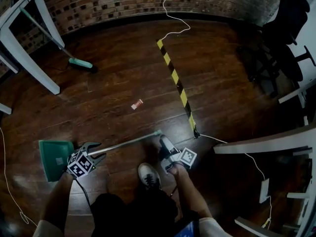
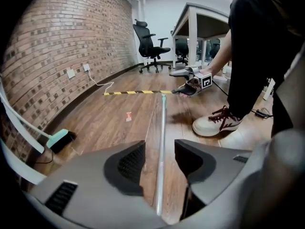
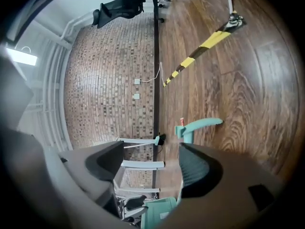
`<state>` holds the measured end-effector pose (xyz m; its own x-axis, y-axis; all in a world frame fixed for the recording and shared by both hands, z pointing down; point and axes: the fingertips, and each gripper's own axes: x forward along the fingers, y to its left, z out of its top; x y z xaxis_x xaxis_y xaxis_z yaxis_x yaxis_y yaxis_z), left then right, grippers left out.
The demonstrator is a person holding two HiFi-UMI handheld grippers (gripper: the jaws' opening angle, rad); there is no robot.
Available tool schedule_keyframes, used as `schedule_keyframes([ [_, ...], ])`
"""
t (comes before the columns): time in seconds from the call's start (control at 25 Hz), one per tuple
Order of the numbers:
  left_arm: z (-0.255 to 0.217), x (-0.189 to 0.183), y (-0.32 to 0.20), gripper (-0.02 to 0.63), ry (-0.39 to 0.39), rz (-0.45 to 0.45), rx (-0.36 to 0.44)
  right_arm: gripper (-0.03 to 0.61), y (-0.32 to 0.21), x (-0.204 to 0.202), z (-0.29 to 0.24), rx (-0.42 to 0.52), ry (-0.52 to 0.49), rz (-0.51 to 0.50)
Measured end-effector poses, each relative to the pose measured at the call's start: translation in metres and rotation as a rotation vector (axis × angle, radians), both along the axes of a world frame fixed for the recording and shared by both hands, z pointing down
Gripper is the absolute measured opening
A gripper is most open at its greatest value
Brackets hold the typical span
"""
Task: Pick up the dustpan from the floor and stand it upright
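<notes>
The green dustpan point(image 1: 54, 157) lies on the wooden floor at the lower left, and its long metal handle point(image 1: 129, 141) runs right to a teal grip end point(image 1: 158, 132). My left gripper point(image 1: 94, 150) is open and straddles the handle close to the pan. In the left gripper view the pole point(image 2: 161, 142) runs between the jaws of my left gripper point(image 2: 159, 159) without touching either. My right gripper point(image 1: 165, 148) is open beside the grip end. The right gripper view shows the teal grip point(image 3: 199, 126) just past my right gripper point(image 3: 151, 163), and the pan point(image 3: 159, 214) low down.
A teal-headed broom point(image 1: 79, 62) leans at the back left by white table legs point(image 1: 29, 58). A red scrap point(image 1: 137, 104) lies mid-floor. A yellow-black strip point(image 1: 175, 80) crosses the floor. My white shoe point(image 1: 148, 175) is just below the handle. A desk point(image 1: 261, 144) and an office chair point(image 1: 284, 28) stand at the right.
</notes>
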<state>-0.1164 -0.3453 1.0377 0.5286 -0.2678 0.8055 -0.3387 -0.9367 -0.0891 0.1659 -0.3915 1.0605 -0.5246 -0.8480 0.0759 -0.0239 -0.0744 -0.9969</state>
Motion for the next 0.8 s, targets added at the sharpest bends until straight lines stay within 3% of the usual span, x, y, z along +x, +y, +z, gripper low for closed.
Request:
schedule_keyframes([
  [0.44, 0.092, -0.016, -0.004, 0.208, -0.112, 0.091, 0.002, 0.368, -0.025, -0.022, 0.059, -0.004, 0.065, -0.037],
  [0.8, 0.13, -0.011, -0.005, 0.215, -0.112, 0.074, -0.062, 0.369, -0.046, -0.031, 0.074, -0.015, 0.121, -0.041],
])
